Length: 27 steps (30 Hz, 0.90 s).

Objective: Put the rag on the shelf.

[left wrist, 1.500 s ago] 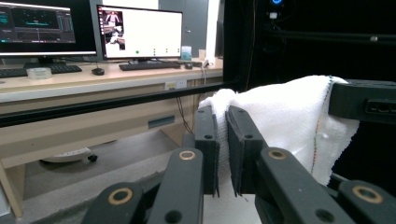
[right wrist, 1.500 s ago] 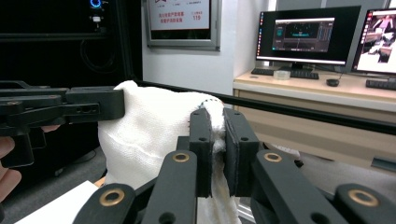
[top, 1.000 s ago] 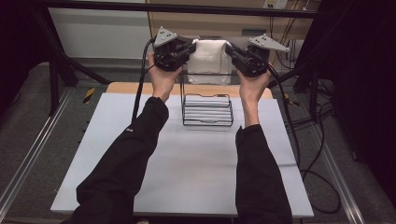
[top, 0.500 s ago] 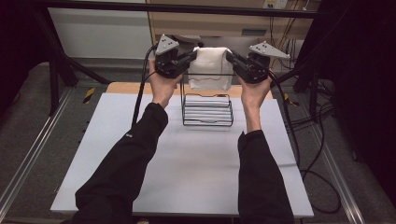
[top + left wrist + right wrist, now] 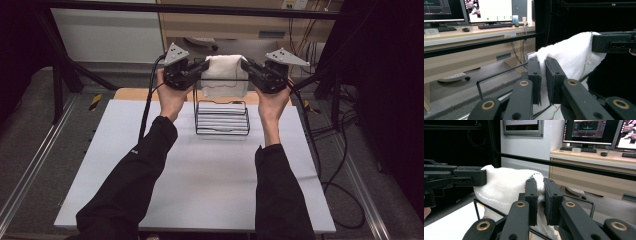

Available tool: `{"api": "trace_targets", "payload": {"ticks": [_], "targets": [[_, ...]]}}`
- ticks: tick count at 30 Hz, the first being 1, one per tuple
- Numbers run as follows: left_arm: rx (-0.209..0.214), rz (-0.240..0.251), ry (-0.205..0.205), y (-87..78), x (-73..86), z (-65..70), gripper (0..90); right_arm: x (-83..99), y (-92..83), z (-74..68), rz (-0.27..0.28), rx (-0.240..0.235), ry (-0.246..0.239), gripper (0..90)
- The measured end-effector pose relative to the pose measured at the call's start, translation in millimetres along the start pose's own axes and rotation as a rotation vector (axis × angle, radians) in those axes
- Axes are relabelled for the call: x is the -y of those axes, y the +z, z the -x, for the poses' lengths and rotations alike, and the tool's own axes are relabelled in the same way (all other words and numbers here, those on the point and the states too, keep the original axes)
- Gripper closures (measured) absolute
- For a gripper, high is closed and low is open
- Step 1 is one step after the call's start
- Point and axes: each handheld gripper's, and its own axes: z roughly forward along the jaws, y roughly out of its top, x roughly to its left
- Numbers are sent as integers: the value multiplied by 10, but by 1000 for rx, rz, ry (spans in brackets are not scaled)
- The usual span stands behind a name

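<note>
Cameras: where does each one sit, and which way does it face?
High view: above the person's side, facing forward and down on the table; both forearms, left gripper, right gripper.
Left gripper view: on that gripper, along its jaws at the white cloth; desk with monitors behind.
Right gripper view: on that gripper, along its jaws at the cloth; left gripper beyond.
Shared: cloth, wire rack.

You have a white knitted cloth [image 5: 225, 75] with a thin coloured stitch line, stretched out and hanging in the air above the back of the black wire rack [image 5: 222, 118], its lower edge dangling near the rack's top bar.
</note>
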Motion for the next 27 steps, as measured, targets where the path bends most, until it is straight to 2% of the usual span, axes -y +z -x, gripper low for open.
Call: {"api": "trace_targets", "payload": {"ticks": [8,16,27], "targets": [[8,-21,22,-58,21,42,826,42,-60,-26,-6,-7,-6,823],[12,-27,12,-80,60,64,824,93,-118,-51,-13,-22,-13,820],[35,-64,-4,-165,91,105,805,152,-202,-75,-34,-51,-22,814]]}}
